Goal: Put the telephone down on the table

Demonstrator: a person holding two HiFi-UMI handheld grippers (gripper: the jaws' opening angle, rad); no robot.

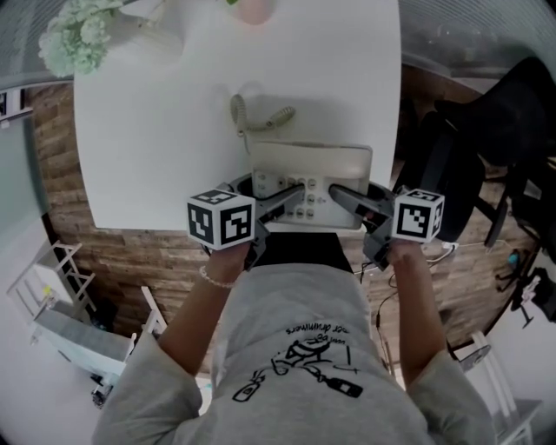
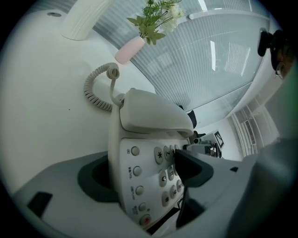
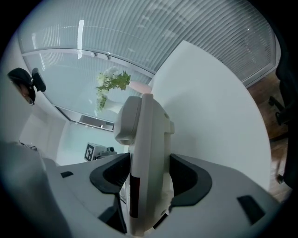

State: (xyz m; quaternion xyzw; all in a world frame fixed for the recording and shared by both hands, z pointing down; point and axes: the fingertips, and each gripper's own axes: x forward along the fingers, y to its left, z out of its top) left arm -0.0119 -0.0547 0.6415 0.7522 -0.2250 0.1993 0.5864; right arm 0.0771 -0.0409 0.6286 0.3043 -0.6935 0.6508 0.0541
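A beige desk telephone [image 1: 313, 169] with its handset on the cradle is at the front edge of the white table [image 1: 156, 130], and its coiled cord [image 1: 261, 117] lies on the tabletop behind it. My left gripper [image 1: 291, 193] grips its left end, one pad on the keypad and the other under the base. In the left gripper view the telephone [image 2: 144, 121] fills the left gripper [image 2: 139, 172]. My right gripper [image 1: 343, 195] clamps the right end. There the telephone [image 3: 146, 153] stands edge-on between both pads of the right gripper [image 3: 144, 174]. I cannot tell whether the base touches the table.
A bunch of pale flowers [image 1: 78, 39] and a pink vase [image 1: 252, 9] stand at the table's far side. A black office chair [image 1: 495, 130] is to the right of the table, and white racks stand on the floor at the lower left.
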